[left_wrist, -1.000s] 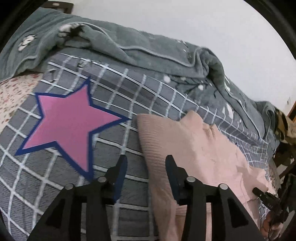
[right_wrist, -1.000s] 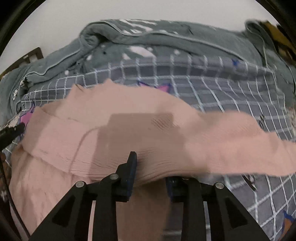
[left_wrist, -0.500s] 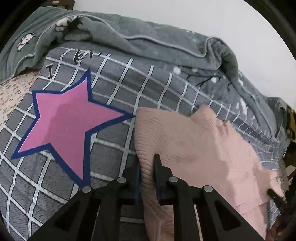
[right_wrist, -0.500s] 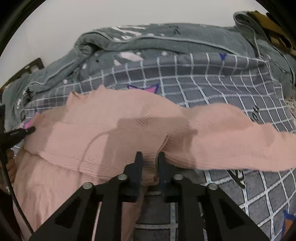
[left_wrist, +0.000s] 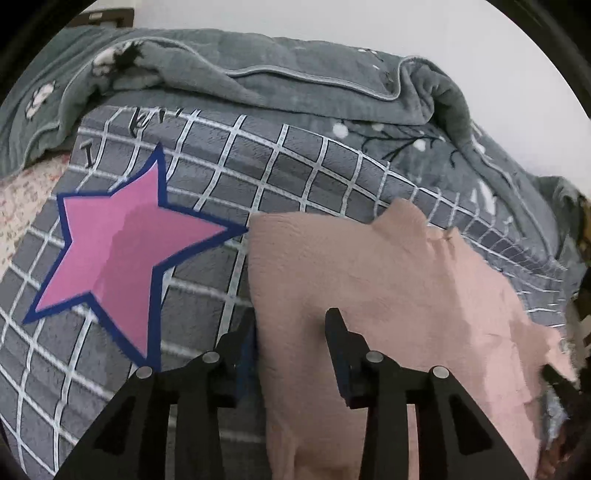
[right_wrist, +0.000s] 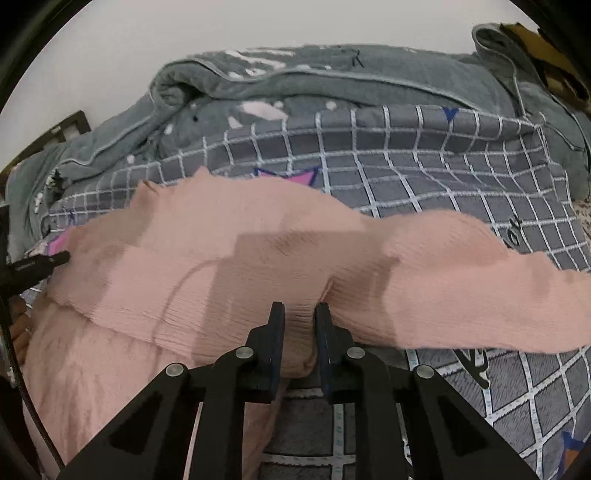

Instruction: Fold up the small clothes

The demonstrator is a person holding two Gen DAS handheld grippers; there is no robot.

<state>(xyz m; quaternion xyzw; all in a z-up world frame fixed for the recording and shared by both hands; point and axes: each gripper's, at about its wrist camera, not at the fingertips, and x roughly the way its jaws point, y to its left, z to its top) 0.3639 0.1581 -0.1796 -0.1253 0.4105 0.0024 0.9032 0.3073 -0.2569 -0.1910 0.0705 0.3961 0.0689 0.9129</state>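
A pink knit sweater (left_wrist: 388, 295) lies on a grey checked bedsheet (left_wrist: 295, 166) with a pink star (left_wrist: 122, 258) printed on it. My left gripper (left_wrist: 291, 332) straddles the sweater's left edge. Its jaws are opening, and the fabric lies loose between them with one finger on the sheet side and the other over the knit. In the right wrist view the sweater (right_wrist: 221, 258) stretches across with one sleeve (right_wrist: 480, 295) reaching right. My right gripper (right_wrist: 300, 325) is shut on a bunched fold at the sweater's near edge. The left gripper's tip (right_wrist: 40, 264) shows at the far left.
A grey fleece blanket (left_wrist: 295, 81) is bunched along the back against a white wall (left_wrist: 369, 22). A floral sheet (left_wrist: 22, 206) shows at the left edge. A brown patterned item (right_wrist: 535, 51) lies at the far right corner. A dark cable (right_wrist: 14, 362) hangs at the left.
The left gripper closed on the sweater's left edge, then spread apart again. The right gripper closed on the sweater's near fold and stays closed on it.
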